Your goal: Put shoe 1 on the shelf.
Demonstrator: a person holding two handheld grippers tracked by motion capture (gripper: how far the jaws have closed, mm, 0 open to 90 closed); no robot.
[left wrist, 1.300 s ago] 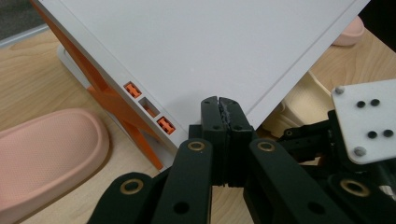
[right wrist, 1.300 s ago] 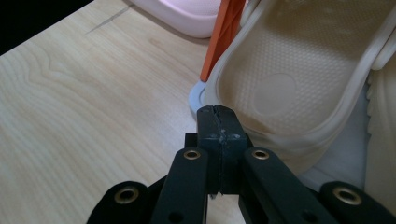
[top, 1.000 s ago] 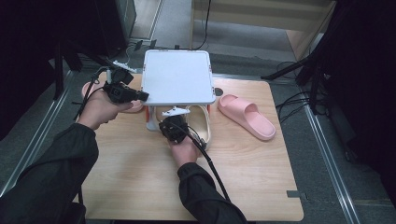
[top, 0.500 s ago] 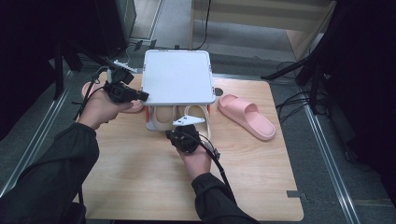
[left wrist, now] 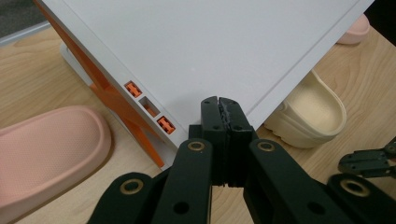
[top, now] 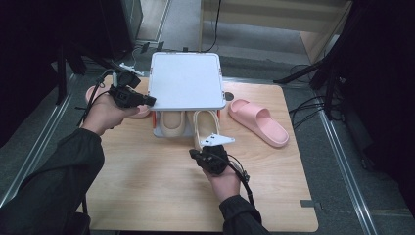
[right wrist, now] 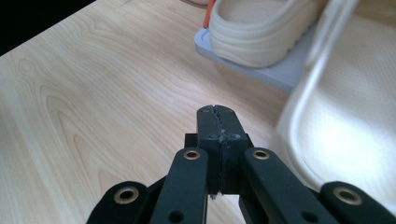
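A low rack with a white top board [top: 183, 81] and orange struts [left wrist: 112, 98] stands at the back of the wooden table. Under the board lie two cream slippers: one [top: 172, 122] sits on the rack's grey base [right wrist: 280, 70], the other [top: 205, 125] sticks out toward me. My left gripper [top: 149, 101] is shut, empty, with its tips at the board's left front corner [left wrist: 261, 100]. My right gripper [top: 195, 153] is shut on nothing, low over the bare wood in front of the protruding cream slipper [right wrist: 345, 126].
One pink slipper [top: 259, 122] lies on the table right of the rack. Another pink slipper [left wrist: 46, 149] lies left of the rack, under my left hand. Bare wood stretches between the rack and the table's near edge [top: 195, 230].
My right gripper has drawn back from the rack toward me and slightly to the right, still shut. The left gripper and the slippers have stayed put.
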